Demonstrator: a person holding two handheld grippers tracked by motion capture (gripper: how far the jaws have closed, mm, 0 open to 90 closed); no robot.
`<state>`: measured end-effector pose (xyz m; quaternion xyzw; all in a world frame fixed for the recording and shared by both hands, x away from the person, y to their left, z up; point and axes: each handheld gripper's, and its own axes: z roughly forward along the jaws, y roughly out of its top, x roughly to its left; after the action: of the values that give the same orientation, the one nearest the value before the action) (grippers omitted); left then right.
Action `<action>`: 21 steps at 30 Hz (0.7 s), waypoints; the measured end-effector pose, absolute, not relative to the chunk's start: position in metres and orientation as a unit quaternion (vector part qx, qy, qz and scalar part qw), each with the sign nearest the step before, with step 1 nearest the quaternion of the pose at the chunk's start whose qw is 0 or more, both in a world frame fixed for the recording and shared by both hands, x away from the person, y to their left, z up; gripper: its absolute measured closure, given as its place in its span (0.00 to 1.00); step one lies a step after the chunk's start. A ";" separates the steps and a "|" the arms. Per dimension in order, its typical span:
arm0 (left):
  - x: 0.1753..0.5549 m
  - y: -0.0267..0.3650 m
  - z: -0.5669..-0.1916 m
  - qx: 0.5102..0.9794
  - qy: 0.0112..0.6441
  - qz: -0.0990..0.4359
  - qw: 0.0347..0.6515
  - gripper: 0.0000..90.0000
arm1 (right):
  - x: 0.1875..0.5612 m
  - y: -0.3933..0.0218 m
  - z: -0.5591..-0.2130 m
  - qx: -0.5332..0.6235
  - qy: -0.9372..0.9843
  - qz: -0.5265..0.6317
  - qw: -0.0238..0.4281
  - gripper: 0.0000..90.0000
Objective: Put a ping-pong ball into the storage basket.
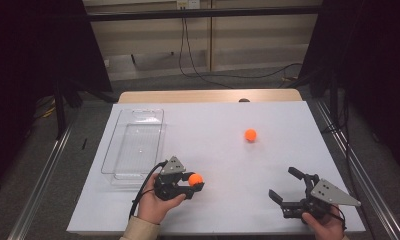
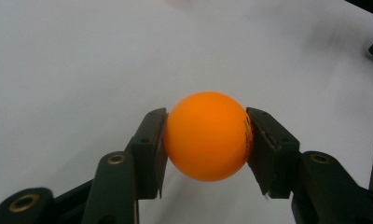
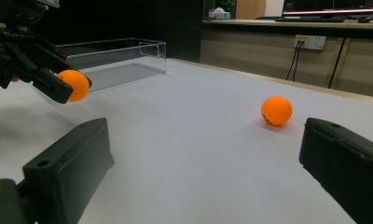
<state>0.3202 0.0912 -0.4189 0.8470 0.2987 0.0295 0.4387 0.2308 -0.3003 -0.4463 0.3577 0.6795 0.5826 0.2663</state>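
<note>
The left claw is clamped on an orange ball, one black jaw pressed to each side of it. In the left gripper view the ball sits squarely between the two pads, with a small dark print on its right flank, and the white surface lies behind it. The left hand wraps the gripper body from the near side, and a black cable loops down beside the wrist. In the right gripper view, this claw and its ball show at the far left, the ball raised clear of the surface.

The right claw stands wide apart with nothing between its jaws, held low over the near right part of the surface by the right hand. A grey three-cornered plate tops it.

A second orange ball rests alone on the surface, right of centre and farther back than both claws, well apart from each. In the right gripper view it lies ahead, closer to the right-hand jaw.

A clear plastic tray lies on the left side of the surface, just beyond the left claw, its long side running near to far. It appears empty.

The white surface covers a wooden table whose far edge shows beyond it.
</note>
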 end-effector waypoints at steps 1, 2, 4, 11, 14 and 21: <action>0.321 0.091 -0.418 0.846 0.300 0.030 0.440 0.57 | 0.231 -0.300 -0.446 0.358 0.679 0.583 0.266 0.02; 0.321 0.092 -0.417 0.845 0.301 0.032 0.441 0.57 | 0.231 -0.301 -0.446 0.359 0.679 0.582 0.266 0.02; 0.323 0.092 -0.415 0.842 0.305 0.035 0.443 0.57 | 0.231 -0.301 -0.446 0.359 0.679 0.582 0.266 0.02; 0.327 0.095 -0.409 0.837 0.313 0.044 0.447 0.57 | 0.231 -0.300 -0.447 0.358 0.680 0.583 0.265 0.02; 0.328 0.095 -0.407 0.835 0.316 0.044 0.448 0.57 | 0.231 -0.300 -0.447 0.359 0.679 0.583 0.265 0.02; 0.331 0.094 -0.405 0.835 0.320 0.047 0.445 0.57 | 0.231 -0.301 -0.446 0.358 0.679 0.583 0.266 0.02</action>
<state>0.3309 0.0941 -0.4049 0.8350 0.3201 0.0473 0.4452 0.2307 -0.3007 -0.4465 0.3581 0.6791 0.5830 0.2659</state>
